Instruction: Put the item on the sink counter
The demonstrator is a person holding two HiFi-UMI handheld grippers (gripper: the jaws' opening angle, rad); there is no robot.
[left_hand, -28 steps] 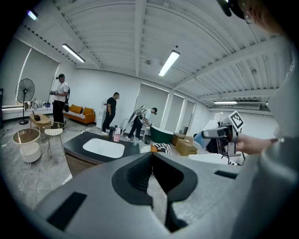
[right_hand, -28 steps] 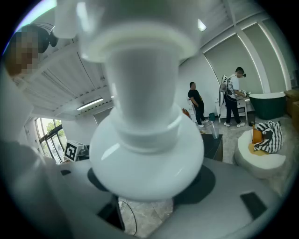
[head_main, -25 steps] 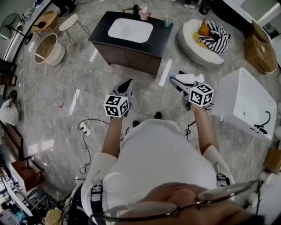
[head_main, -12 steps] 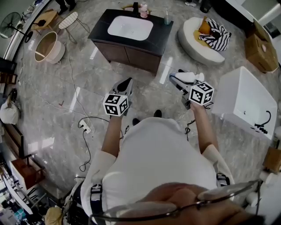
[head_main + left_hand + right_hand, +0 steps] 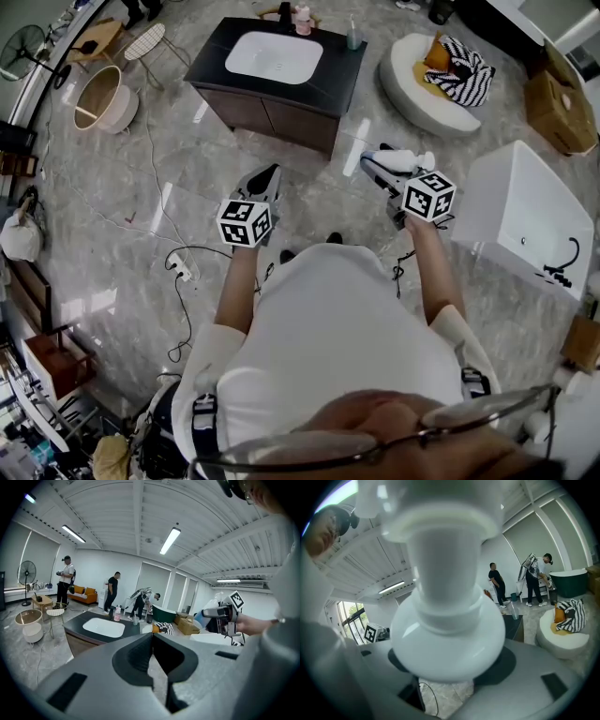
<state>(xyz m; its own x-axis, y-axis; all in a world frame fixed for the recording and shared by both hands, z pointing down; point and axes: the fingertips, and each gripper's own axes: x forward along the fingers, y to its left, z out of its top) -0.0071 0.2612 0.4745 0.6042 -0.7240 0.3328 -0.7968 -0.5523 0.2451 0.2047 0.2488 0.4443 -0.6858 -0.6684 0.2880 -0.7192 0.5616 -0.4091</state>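
Left gripper [image 5: 263,184]: jaws pressed together, nothing between them. Right gripper [image 5: 382,172]: jaws clamped on the white bottle [image 5: 405,162], at 1 o'clock above the floor. Sink counter [image 5: 345,77]: 12 o'clock, well apart from the bottle.

The sink counter [image 5: 342,80] stands ahead, a round seat [image 5: 403,89] to its right, a bathtub [image 5: 497,202] nearer on the right.

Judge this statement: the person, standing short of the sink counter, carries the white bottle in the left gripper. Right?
No. The white bottle is in the right gripper, as the right gripper view shows; the left gripper is shut and empty. The person does stand short of the sink counter.
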